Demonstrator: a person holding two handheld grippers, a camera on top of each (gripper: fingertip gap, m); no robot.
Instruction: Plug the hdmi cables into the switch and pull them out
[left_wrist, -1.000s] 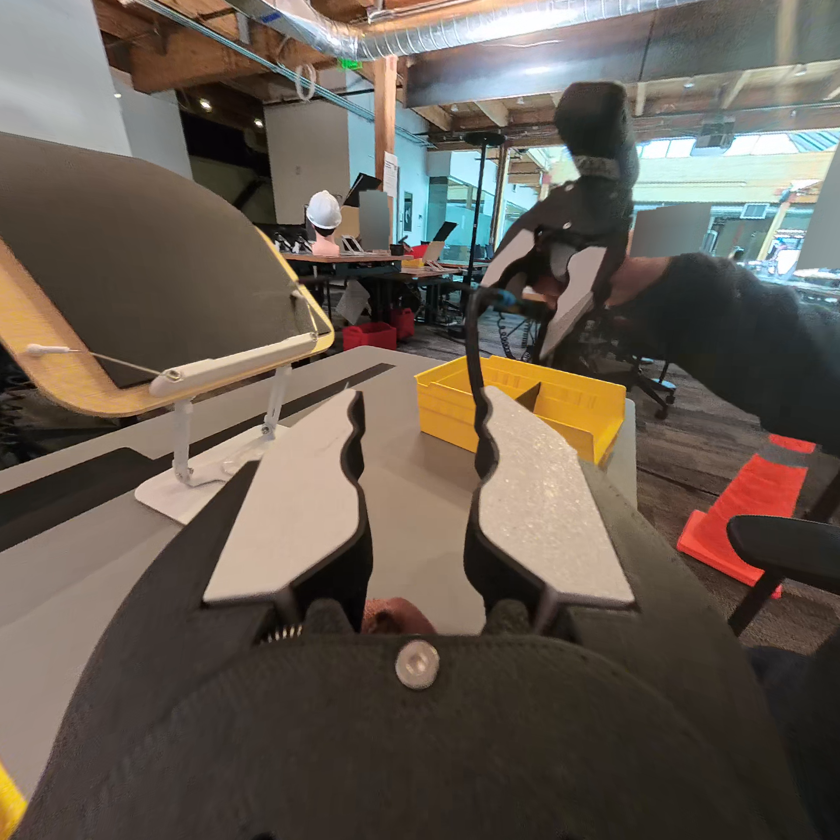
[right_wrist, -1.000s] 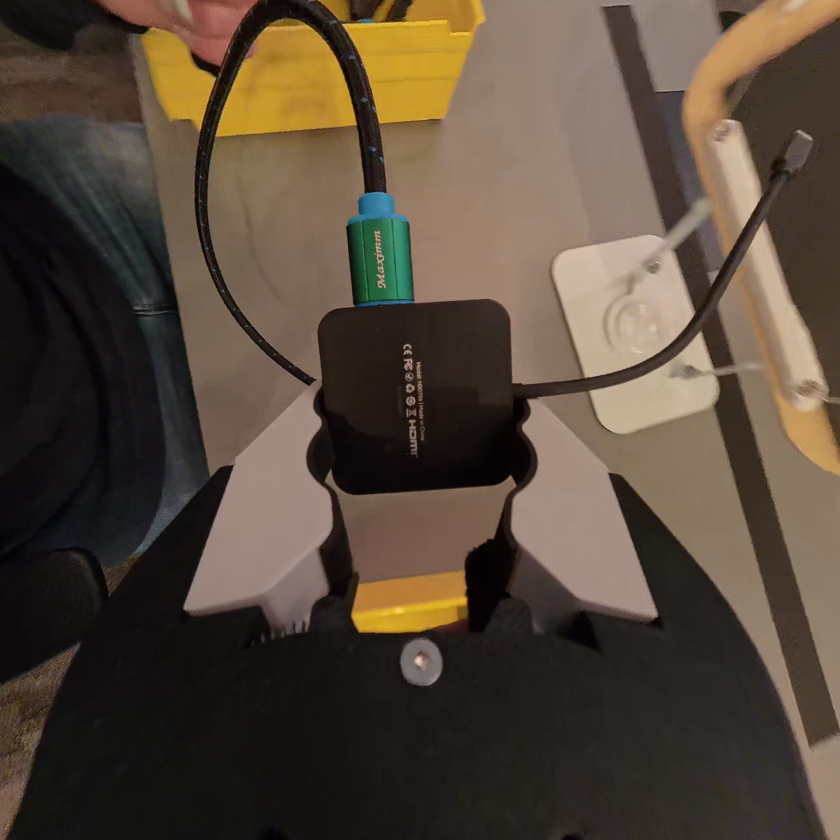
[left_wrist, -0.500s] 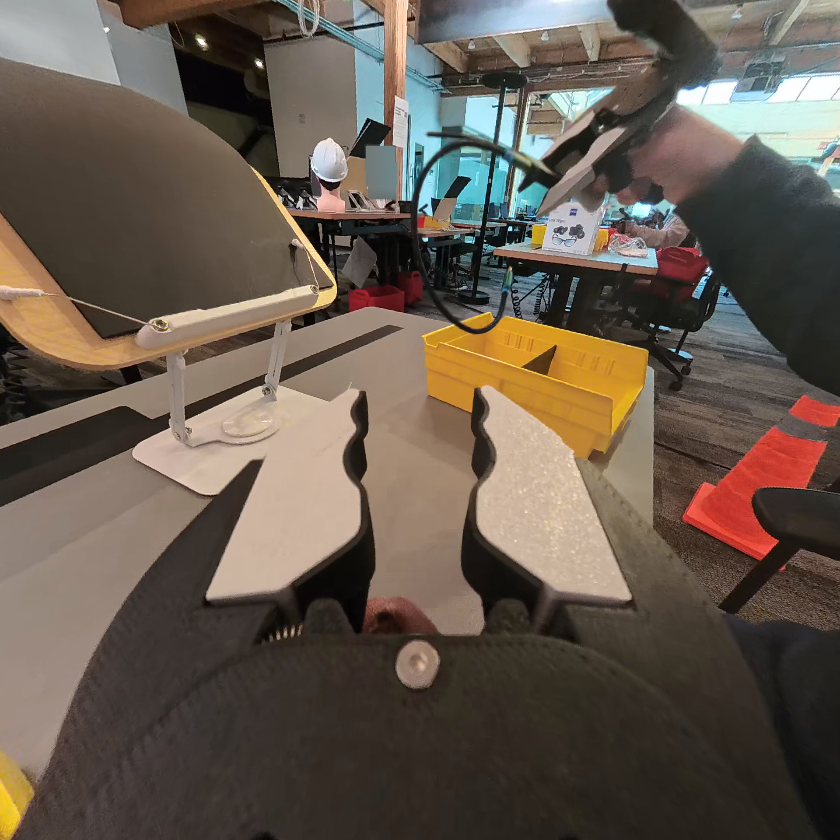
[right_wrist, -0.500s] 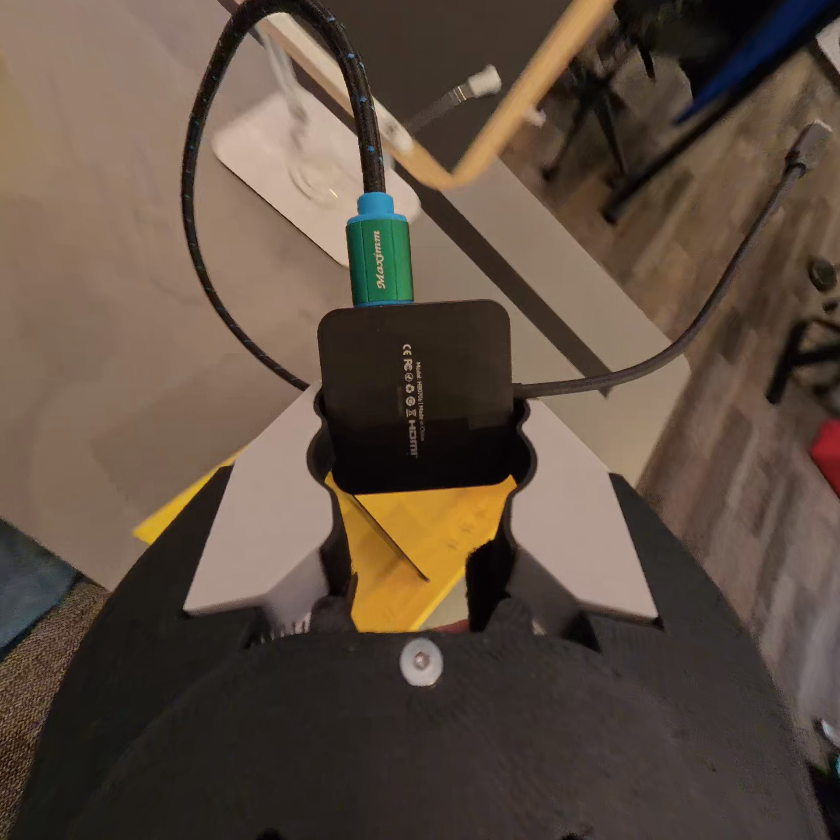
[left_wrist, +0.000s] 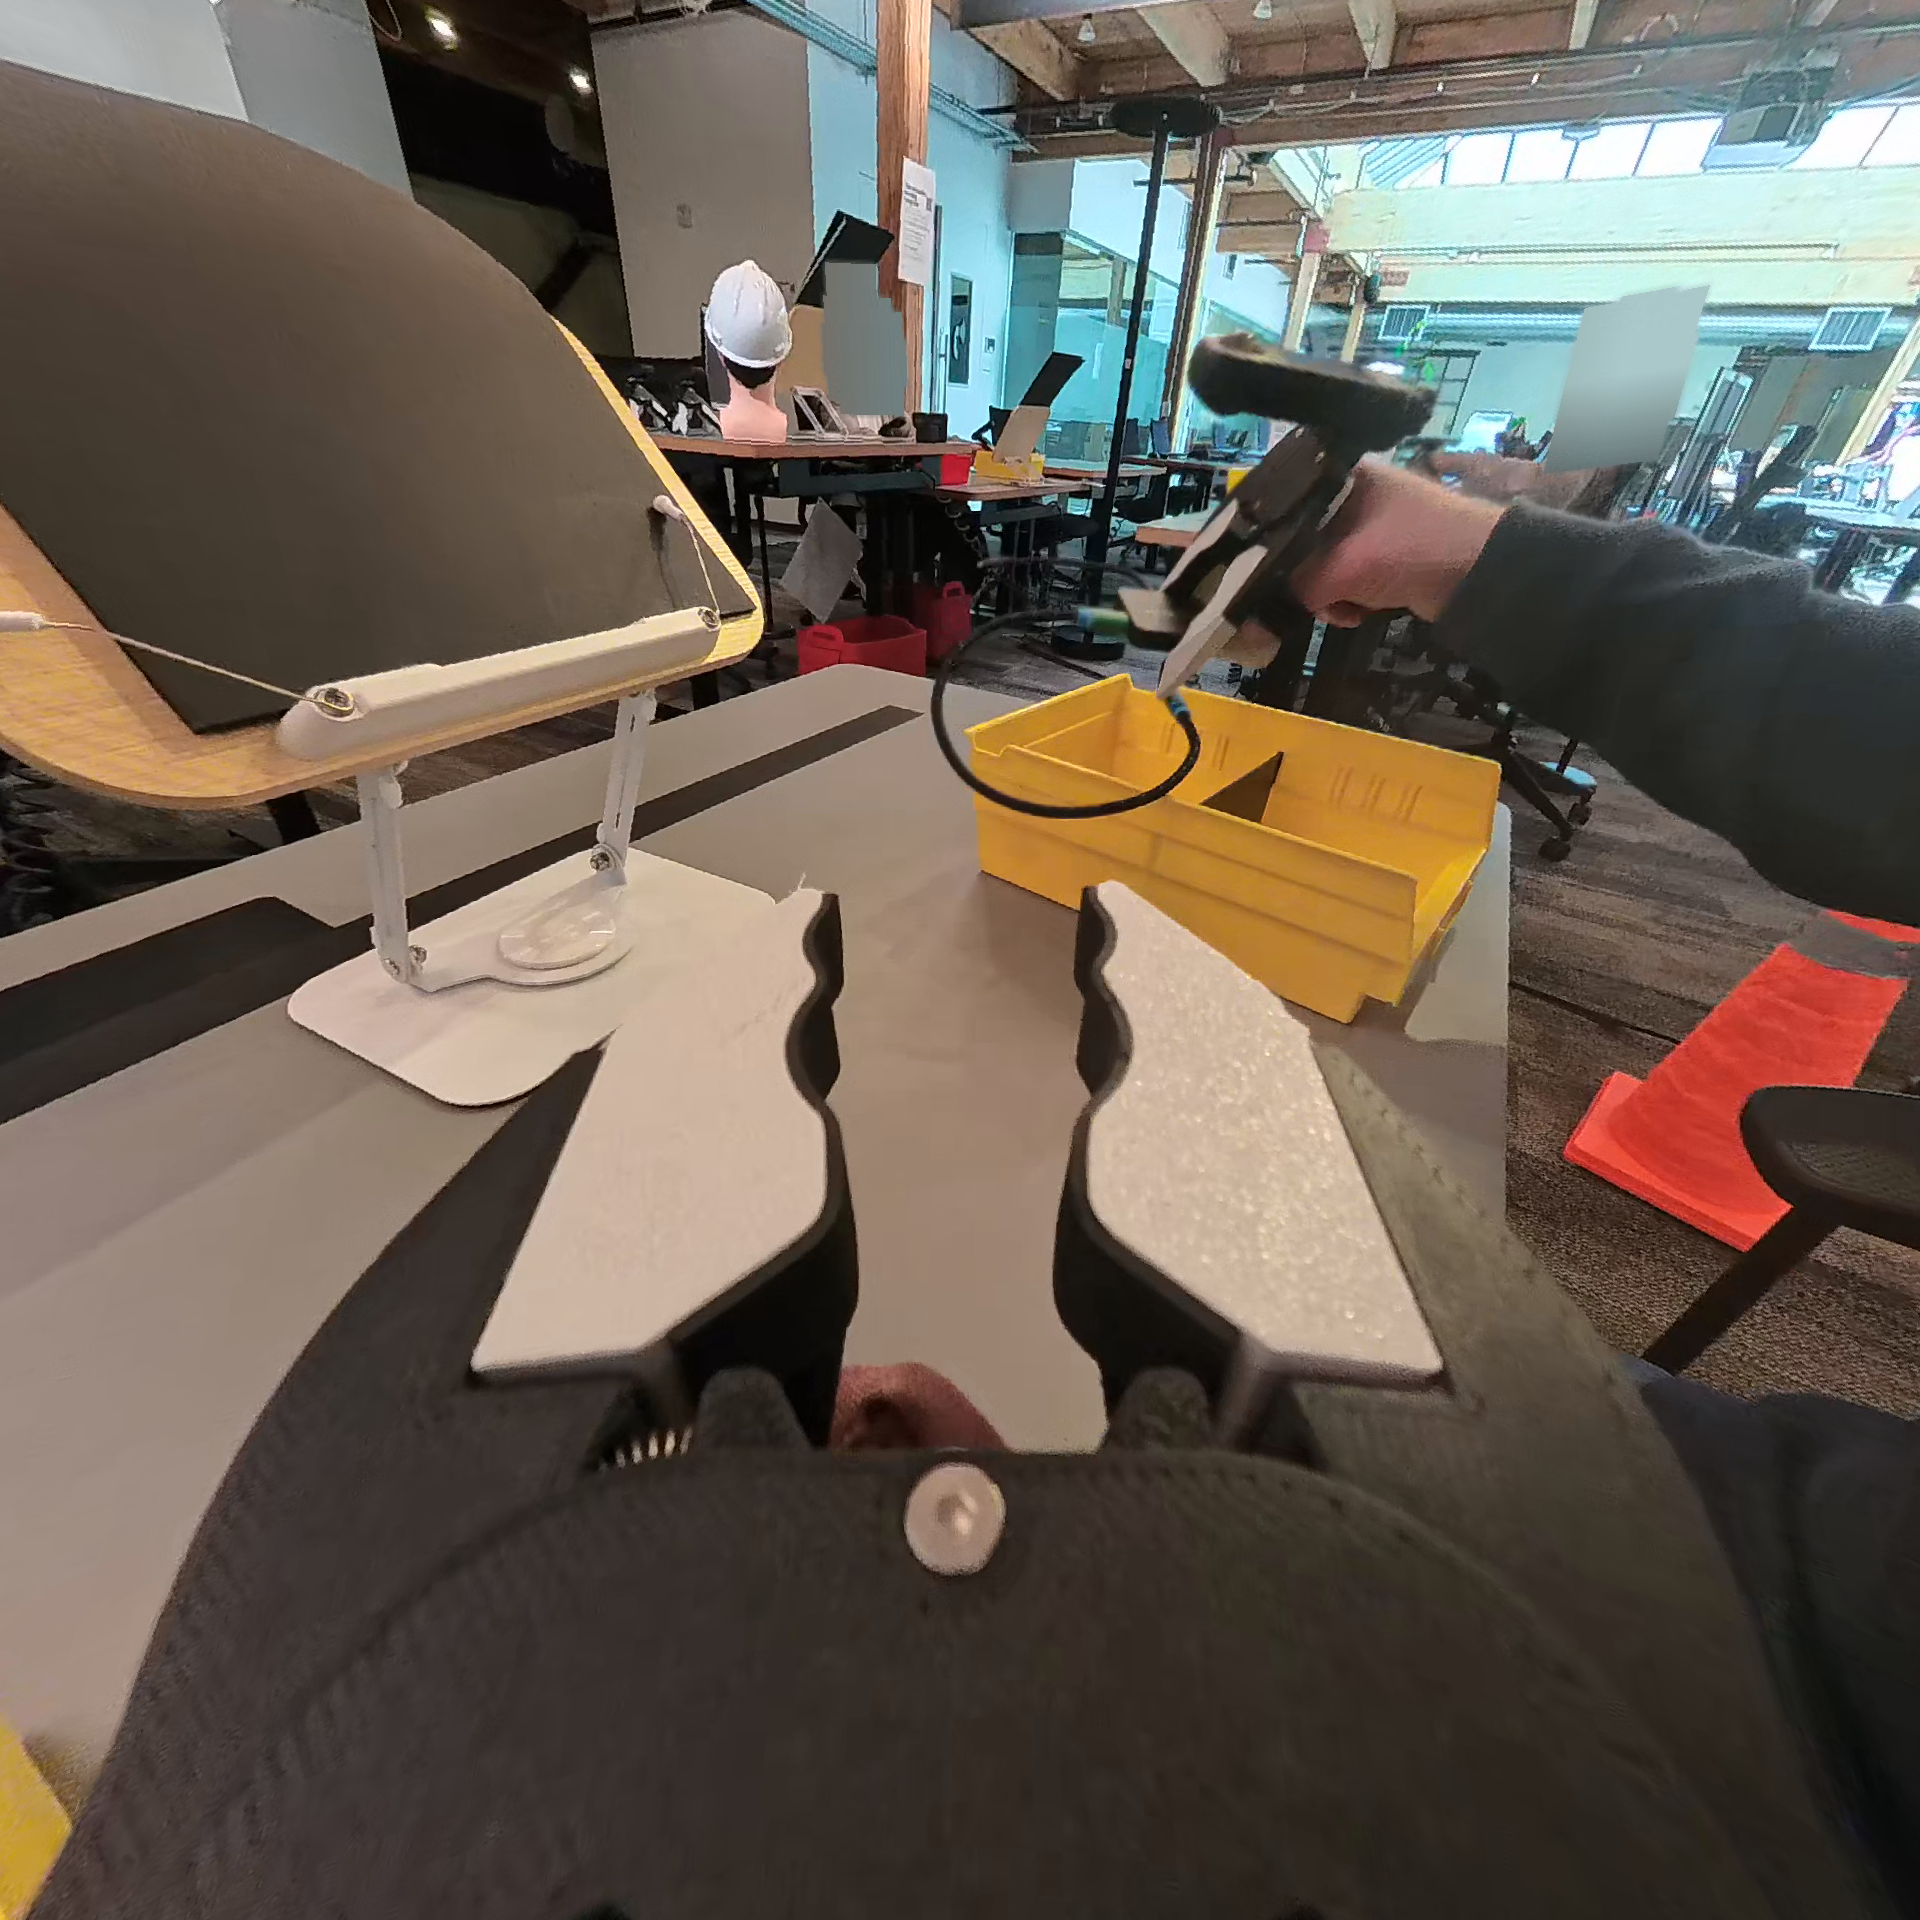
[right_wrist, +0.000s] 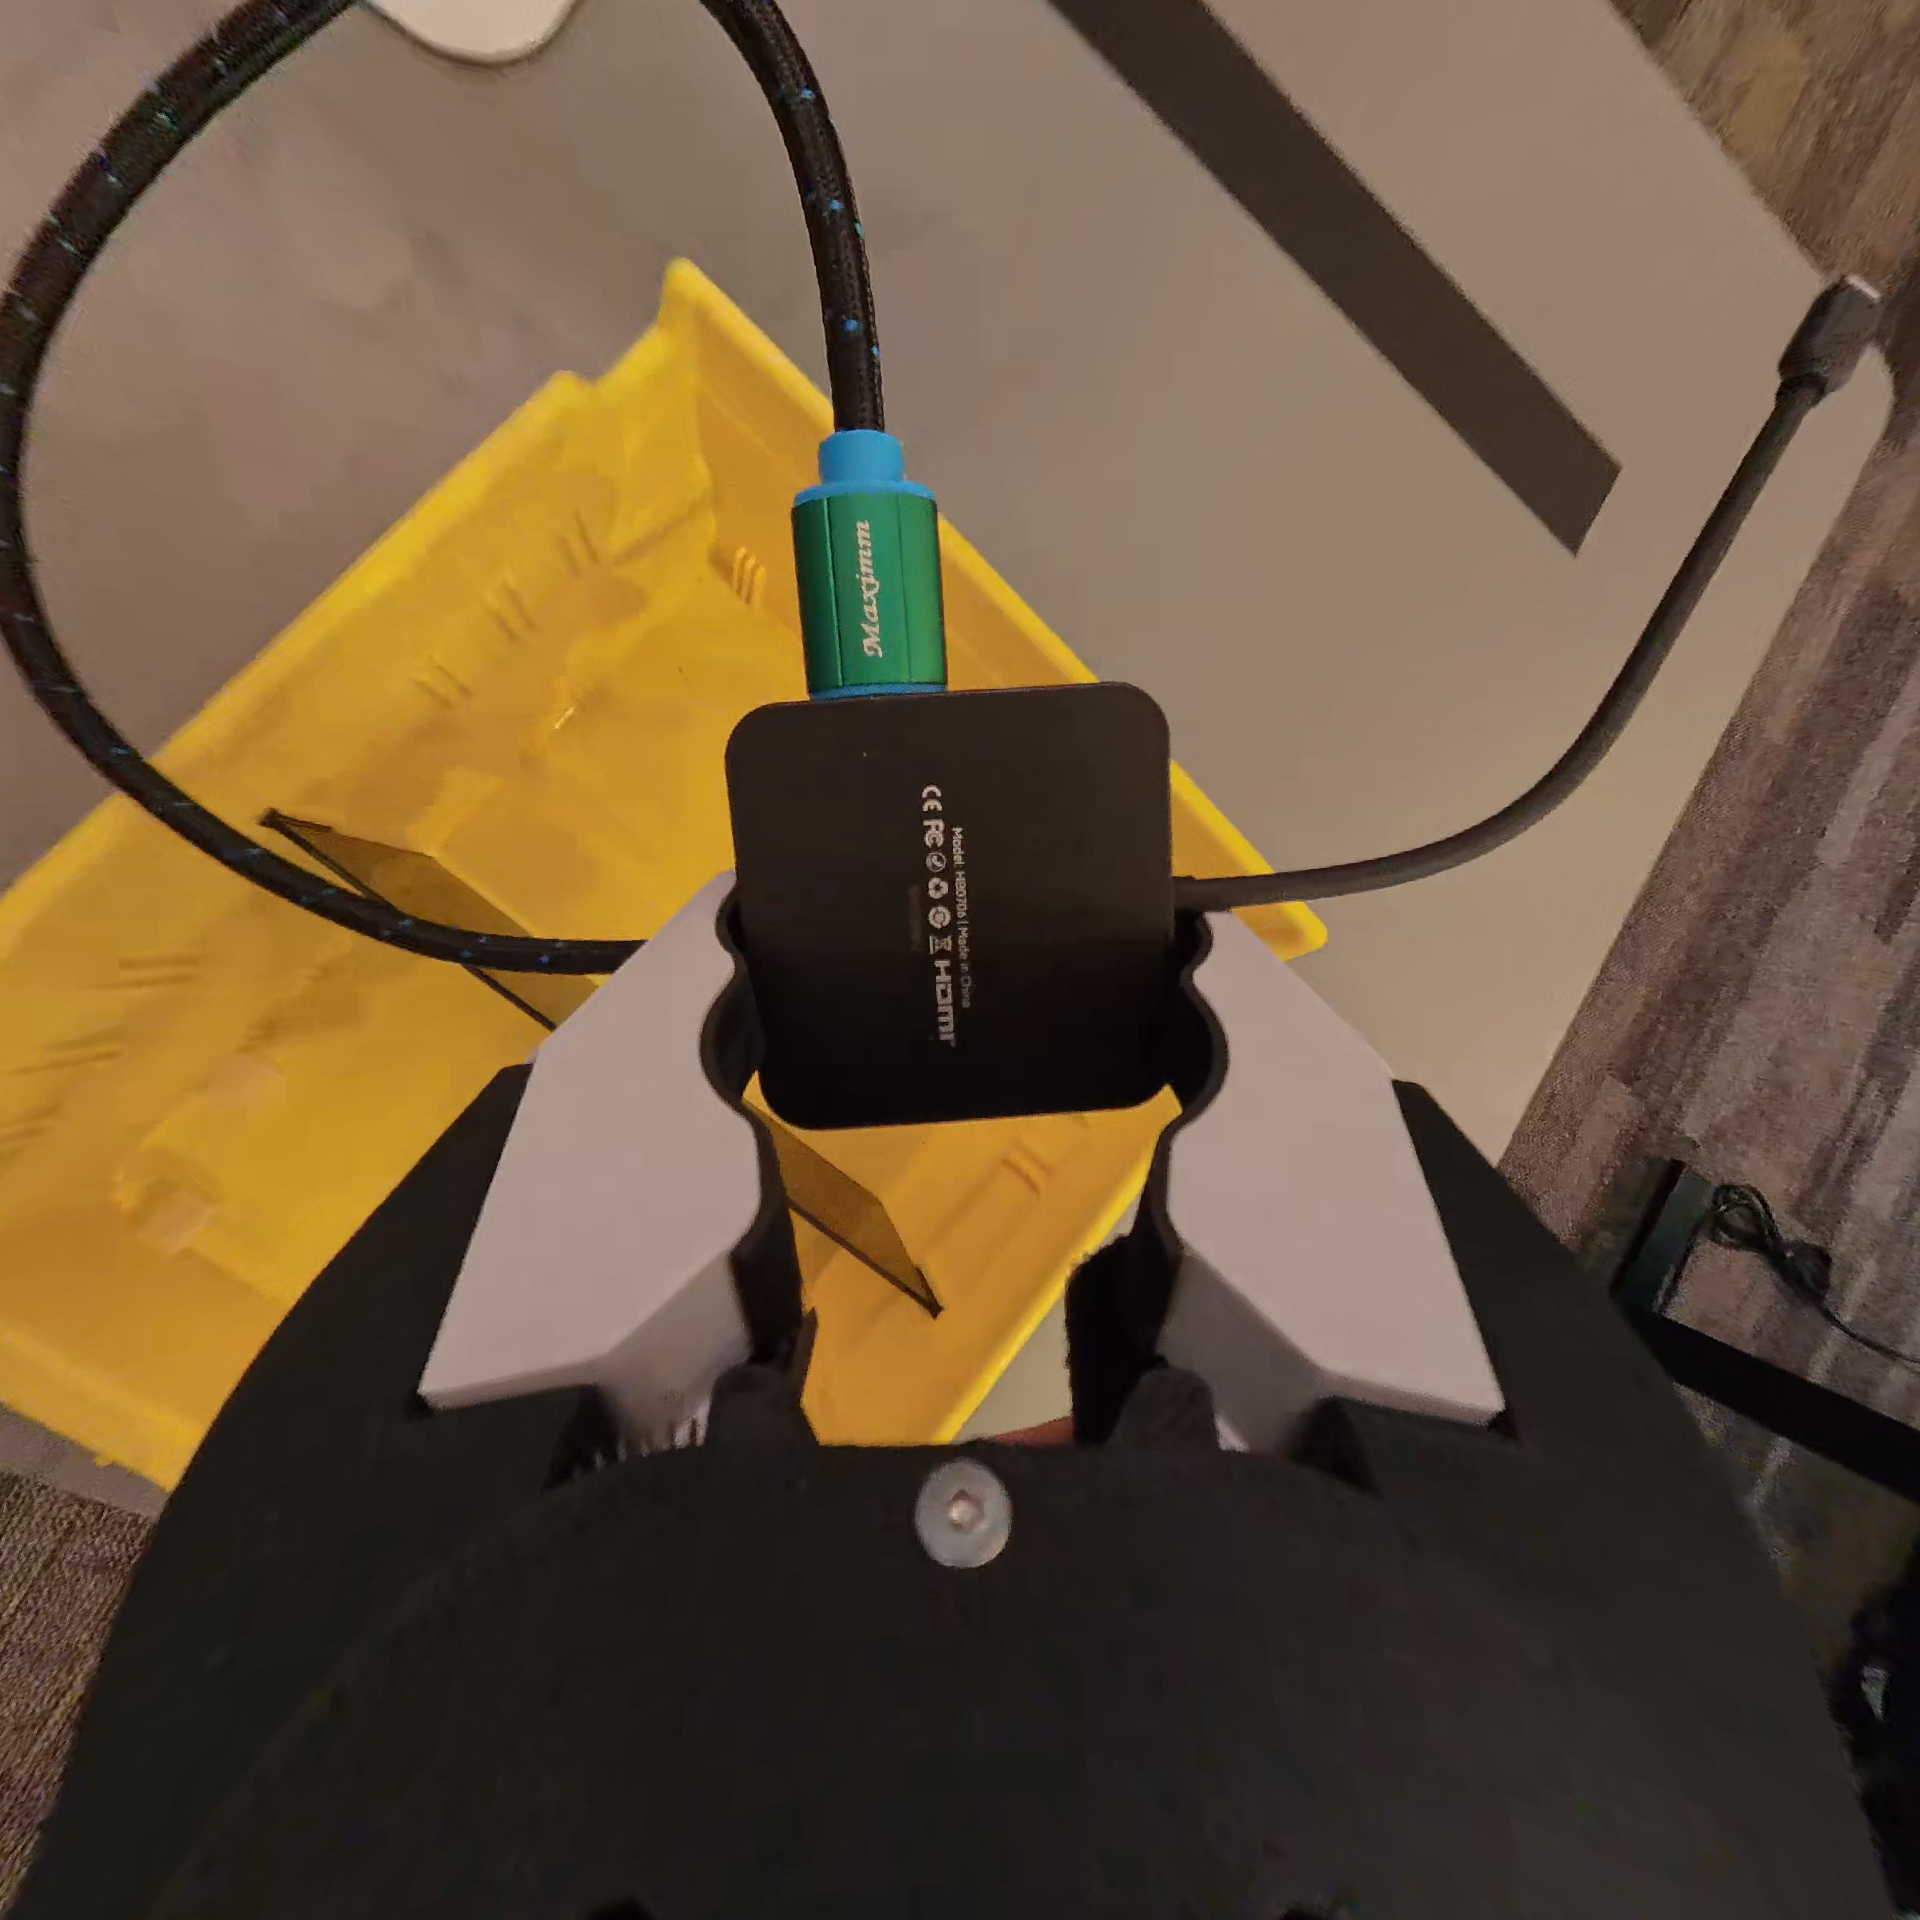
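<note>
Your right gripper (right_wrist: 961, 997) is clamped on the black switch (right_wrist: 951, 894), fingers pressing its two side edges at the centre of the right wrist view, and it hangs in the air over the yellow bin (right_wrist: 499, 831) that fills the lower left of that frame. A braided HDMI cable (right_wrist: 821, 208) runs down from the top edge into a green plug (right_wrist: 871, 582) seated in the switch's far edge; the cable then loops round the left edge of the frame and comes back in under the left finger. A thinner dark lead (right_wrist: 1558, 810) leaves the switch's right side and ends in a free plug at the upper right.

Your left gripper (left_wrist: 951, 1081) sits low in the centre of its own view, jaws apart and holding nothing, over the grey table (left_wrist: 935, 810), with a white stand (left_wrist: 488, 935) at middle left.

The step in hand looks like pulling the green plug out. Bring the free gripper to the green shell, not the braid, and close squarely on its flat faces. Keep the switch steady with a firm squeeze, since only half its body sits between the fingers and it could pivot. Pull straight along the plug's axis, no twisting, and watch that the loop does not snag the bin's rim
</note>
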